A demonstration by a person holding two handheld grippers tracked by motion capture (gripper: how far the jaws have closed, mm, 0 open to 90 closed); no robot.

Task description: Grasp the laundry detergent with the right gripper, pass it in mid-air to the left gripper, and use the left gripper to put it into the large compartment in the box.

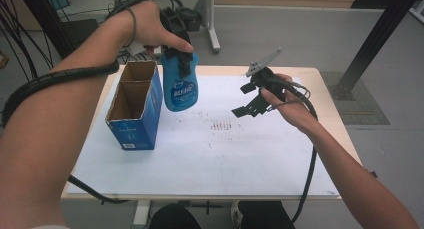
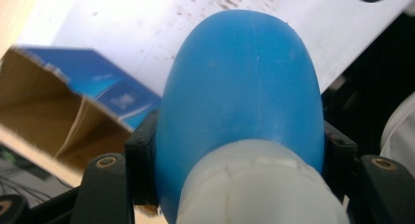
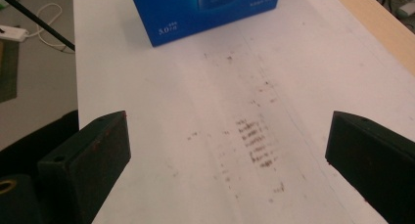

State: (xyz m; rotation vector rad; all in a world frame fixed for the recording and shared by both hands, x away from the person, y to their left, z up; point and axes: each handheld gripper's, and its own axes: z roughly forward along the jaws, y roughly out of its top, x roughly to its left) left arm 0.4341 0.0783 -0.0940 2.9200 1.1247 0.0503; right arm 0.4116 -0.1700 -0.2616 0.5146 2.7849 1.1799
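Observation:
A blue plastic bottle (image 1: 181,91) with a white neck hangs above the table, just right of the blue cardboard box (image 1: 135,106). My left gripper (image 1: 180,54) is shut on its upper part, near the neck. In the left gripper view the bottle (image 2: 244,87) bulges between the jaws of the left gripper (image 2: 240,160), and the box (image 2: 73,111) lies below it to the left with its top open. To the right, my right gripper (image 1: 244,100) is held over the table, open with nothing in it. In its own view the right gripper (image 3: 227,155) faces the box (image 3: 205,13).
A white sheet (image 1: 210,154) covers the wooden table, with dark smudges (image 1: 222,125) near its middle. The box has two open brown compartments. Cables trail from both grippers. A black frame post (image 1: 380,34) stands on the floor at the far right.

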